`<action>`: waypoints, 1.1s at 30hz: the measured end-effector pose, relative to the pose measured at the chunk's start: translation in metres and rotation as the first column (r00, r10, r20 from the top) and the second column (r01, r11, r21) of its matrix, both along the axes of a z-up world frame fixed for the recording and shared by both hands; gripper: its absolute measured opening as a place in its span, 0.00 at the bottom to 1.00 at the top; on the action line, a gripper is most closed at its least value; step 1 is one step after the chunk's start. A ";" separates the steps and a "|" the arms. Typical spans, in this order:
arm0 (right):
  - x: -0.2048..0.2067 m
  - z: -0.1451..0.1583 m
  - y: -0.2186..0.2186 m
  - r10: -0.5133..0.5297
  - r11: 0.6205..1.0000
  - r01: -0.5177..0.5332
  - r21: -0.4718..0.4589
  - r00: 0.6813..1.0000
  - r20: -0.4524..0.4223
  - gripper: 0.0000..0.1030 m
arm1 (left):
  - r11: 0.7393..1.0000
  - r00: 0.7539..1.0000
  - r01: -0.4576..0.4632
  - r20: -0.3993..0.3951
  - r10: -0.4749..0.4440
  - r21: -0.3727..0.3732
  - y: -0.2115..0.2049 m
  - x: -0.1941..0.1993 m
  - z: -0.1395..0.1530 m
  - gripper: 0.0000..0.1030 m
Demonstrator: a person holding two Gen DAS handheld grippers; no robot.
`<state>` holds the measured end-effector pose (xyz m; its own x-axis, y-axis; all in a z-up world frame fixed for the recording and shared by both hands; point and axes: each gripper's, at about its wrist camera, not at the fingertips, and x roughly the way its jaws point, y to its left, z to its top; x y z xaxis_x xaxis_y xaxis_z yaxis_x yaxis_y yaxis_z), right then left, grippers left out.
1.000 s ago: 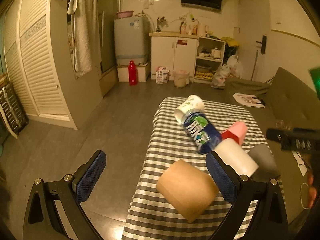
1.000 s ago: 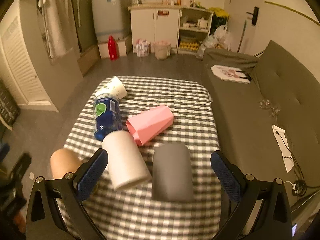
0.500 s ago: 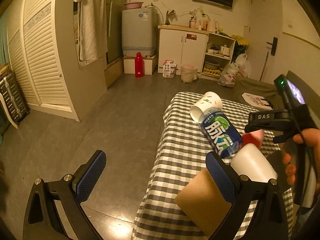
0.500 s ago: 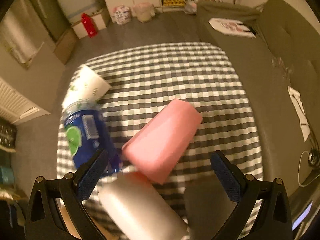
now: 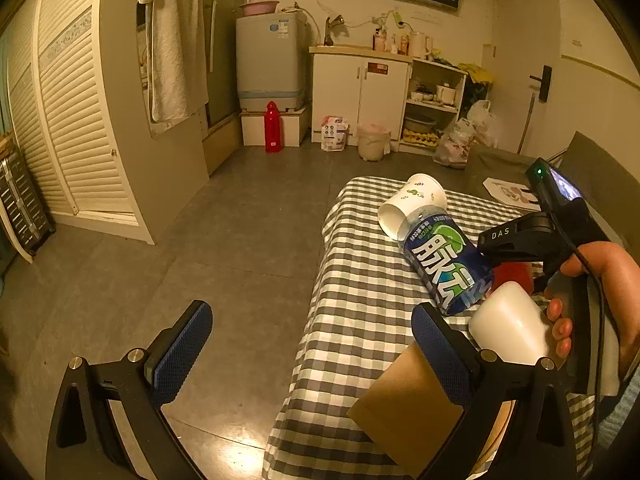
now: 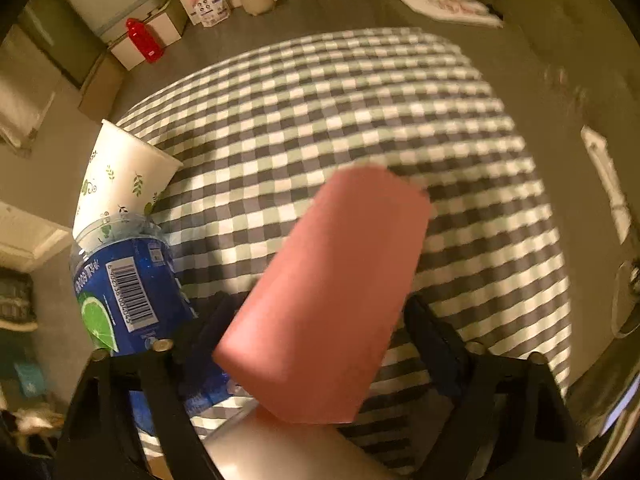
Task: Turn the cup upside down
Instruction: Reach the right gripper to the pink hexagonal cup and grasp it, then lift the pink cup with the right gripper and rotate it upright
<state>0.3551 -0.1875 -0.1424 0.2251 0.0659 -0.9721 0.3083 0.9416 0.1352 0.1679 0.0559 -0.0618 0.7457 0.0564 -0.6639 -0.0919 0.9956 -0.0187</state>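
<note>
A pink cup [image 6: 328,300] lies on its side on the checkered table [image 6: 360,100]. My right gripper [image 6: 320,340] has its two jaws on either side of the cup's lower half, closing on it; whether the pads touch it is hidden. In the left wrist view the right gripper body [image 5: 532,236] hangs over the cups, and only a red sliver of the pink cup [image 5: 516,274] shows. My left gripper [image 5: 312,344] is open and empty, at the table's left edge over the floor.
A blue bottle [image 5: 444,264] lies on its side, also seen in the right wrist view [image 6: 124,300]. Beside it lie a white paper cup [image 5: 412,204], a white cup [image 5: 508,328] and a brown cup [image 5: 412,408]. A sofa [image 6: 560,20] stands to the right.
My right gripper has dropped toward the table and its jaws have narrowed around the pink cup. My left gripper has drifted left, away from the cups.
</note>
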 end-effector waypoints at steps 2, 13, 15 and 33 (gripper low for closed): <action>0.001 0.000 0.001 0.011 1.000 -0.011 -0.002 1.000 -0.005 0.72 | 1.000 1.000 -0.001 0.000 0.001 0.004 0.000 0.000 0.000 1.00; -0.024 0.059 -0.005 0.085 0.996 -0.082 -0.028 0.990 0.113 0.68 | 0.999 1.000 -0.026 0.016 0.026 -0.019 0.009 -0.018 0.007 1.00; -0.038 0.079 -0.003 0.119 0.993 -0.116 -0.028 0.981 0.152 0.67 | 0.999 0.999 -0.026 0.021 0.027 -0.026 0.009 -0.025 0.011 1.00; -0.215 0.109 0.035 0.370 0.927 -0.369 -0.064 0.873 0.318 0.63 | 1.000 1.000 -0.006 0.025 0.005 0.017 -0.006 -0.104 0.026 1.00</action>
<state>0.1401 -0.1523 -0.0333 0.4817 0.2041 -0.8522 -0.1217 0.9786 0.1657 0.0638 0.0499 -0.0354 0.7614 0.0716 -0.6443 -0.0969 0.9953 -0.0039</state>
